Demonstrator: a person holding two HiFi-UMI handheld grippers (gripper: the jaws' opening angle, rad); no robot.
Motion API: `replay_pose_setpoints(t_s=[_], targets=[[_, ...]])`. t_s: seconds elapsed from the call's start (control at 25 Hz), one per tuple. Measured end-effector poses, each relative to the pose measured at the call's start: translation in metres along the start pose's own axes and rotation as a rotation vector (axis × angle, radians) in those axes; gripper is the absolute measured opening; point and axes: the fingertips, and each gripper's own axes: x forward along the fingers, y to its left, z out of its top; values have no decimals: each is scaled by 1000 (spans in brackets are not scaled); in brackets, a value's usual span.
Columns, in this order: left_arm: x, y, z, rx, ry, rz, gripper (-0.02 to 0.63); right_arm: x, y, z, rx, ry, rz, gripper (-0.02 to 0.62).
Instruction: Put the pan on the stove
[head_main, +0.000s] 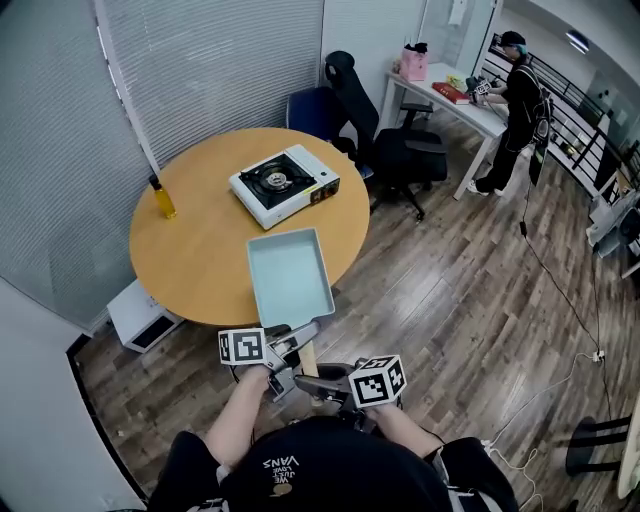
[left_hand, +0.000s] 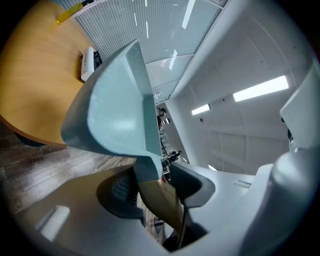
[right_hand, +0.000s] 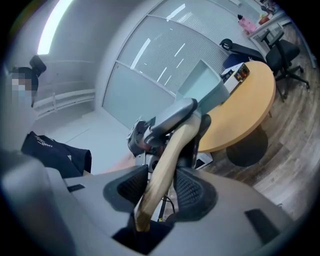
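Note:
A rectangular pale-teal pan (head_main: 290, 275) with a wooden handle (right_hand: 165, 165) is held over the near edge of the round wooden table (head_main: 195, 250). Both grippers grip that handle. My left gripper (head_main: 291, 346) is shut on the handle (left_hand: 161, 202) right behind the pan body (left_hand: 115, 105). My right gripper (head_main: 325, 376) is shut on the handle's free end, its pads (right_hand: 192, 187) pressing from both sides. In the right gripper view the left gripper (right_hand: 160, 125) shows further up the handle, with the pan (right_hand: 202, 85) beyond it. The white portable stove (head_main: 283, 183) stands at the table's far side.
A yellow bottle (head_main: 163, 200) stands at the table's left edge. Black office chairs (head_main: 395, 140) and a blue chair (head_main: 315, 110) crowd the far right of the table. A white box (head_main: 140, 315) lies on the floor at the left. A person (head_main: 520, 100) stands at a far desk.

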Motion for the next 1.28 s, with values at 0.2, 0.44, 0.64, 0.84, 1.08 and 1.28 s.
replay_pose_setpoints(t_s=[0.2,0.44,0.64,0.84,1.08,1.28], targets=[[37,7,28,-12,-63,19,166,-22,-26,36,-26,53,22,149],[85,11,51,-17,-138,39,167,-56,-59,68,-50,113,55,147],[110,12,65,-26,-205,62,167,-78,-76,88,-66,158,98,149],[118,16,75,-26,-252,94,166,-84,-84,99,-69,181,142,149],[118,32,86,-50,-277,133,167,-77,-96,108,-45,207,169,149],[118,51,113,-71,-297,136,167,-60,-114,128,-36,221,166,149]])
